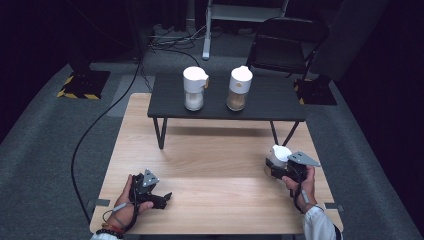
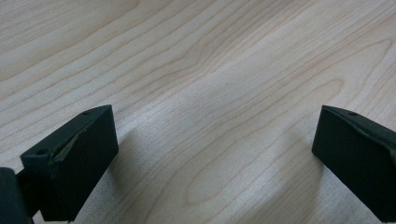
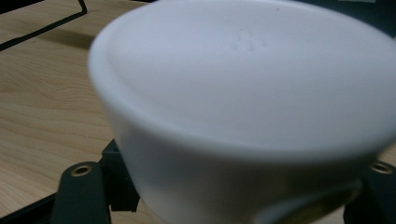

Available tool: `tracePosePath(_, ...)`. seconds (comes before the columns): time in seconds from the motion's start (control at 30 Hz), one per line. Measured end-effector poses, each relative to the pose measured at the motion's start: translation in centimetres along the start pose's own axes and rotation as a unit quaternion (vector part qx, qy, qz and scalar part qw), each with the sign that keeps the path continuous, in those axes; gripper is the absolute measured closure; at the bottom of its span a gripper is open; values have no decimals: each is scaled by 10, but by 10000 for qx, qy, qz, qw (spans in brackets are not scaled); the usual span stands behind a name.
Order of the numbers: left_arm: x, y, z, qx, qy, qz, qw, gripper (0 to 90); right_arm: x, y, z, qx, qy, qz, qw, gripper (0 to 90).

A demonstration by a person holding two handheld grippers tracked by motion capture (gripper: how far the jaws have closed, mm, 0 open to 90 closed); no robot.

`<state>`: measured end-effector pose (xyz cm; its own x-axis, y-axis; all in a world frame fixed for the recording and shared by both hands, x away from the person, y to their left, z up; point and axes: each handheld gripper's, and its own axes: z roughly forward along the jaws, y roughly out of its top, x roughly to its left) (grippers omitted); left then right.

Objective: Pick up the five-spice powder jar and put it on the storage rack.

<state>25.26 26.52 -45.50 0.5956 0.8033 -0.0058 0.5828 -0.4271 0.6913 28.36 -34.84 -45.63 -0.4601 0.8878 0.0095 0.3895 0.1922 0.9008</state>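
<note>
Dim room, dark at edges; bench [image 1: 215, 165] lit evenly from above. Soft shadows under shelf [image 1: 225, 107] and beside left gripper [image 2: 215, 154]. Sharp wood grain there. White lid [image 3: 243, 84] blurred, far too close, faint glare.

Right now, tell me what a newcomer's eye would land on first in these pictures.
First, the white-lidded jar at the right edge of the wooden table, clamped in the right claw; its lid looms large in the right gripper view. Next, two more white-topped jars, one with pale contents and one with brown contents, standing apart on the dark low table behind. The left claw rests open on bare wood.
</note>
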Motion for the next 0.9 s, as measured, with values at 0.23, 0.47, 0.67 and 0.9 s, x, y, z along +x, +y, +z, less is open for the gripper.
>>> tracePosePath(0.23, 0, 0, 0, 1, 1, 1, 10000, 1, 4, 6, -11, -47, -48, -29, 10000, 291)
tracePosePath(0.47, 0, 0, 0, 0, 1, 1, 10000, 1, 3, 11, -24, -104, -70, 7, 9999, 291)
tracePosePath(0.67, 0, 0, 0, 1, 1, 2, 10000, 1, 5, 18, -38, -240, -68, 10, 9997, 291)
tracePosePath(0.9, 0, 0, 0, 1, 2, 2, 10000, 1, 11, 32, -52, -284, -87, -66, 9995, 290)
